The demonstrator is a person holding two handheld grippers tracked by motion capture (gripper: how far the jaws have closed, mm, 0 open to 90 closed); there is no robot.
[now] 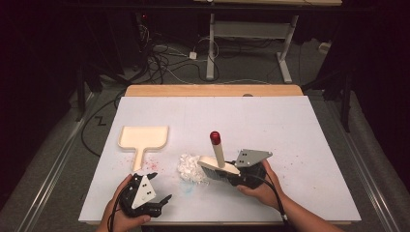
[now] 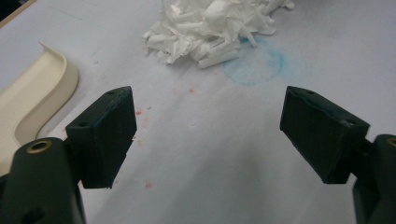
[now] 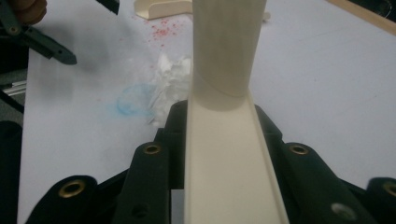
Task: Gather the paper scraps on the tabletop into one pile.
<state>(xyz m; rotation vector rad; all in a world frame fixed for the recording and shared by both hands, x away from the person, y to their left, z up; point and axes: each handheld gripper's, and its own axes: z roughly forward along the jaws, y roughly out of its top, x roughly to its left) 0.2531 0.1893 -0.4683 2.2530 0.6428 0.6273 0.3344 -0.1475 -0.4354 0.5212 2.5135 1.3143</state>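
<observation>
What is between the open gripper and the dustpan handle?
Nothing visible. The left gripper is open, just short of the dustpan handle, with only bare white table and red specks between them. The shredded paper pile sits off to the side, by the brush in the right gripper.

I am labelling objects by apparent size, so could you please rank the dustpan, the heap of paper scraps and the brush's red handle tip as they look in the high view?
1. dustpan, clearly largest.
2. heap of paper scraps.
3. red handle tip of the brush, smallest.
</observation>
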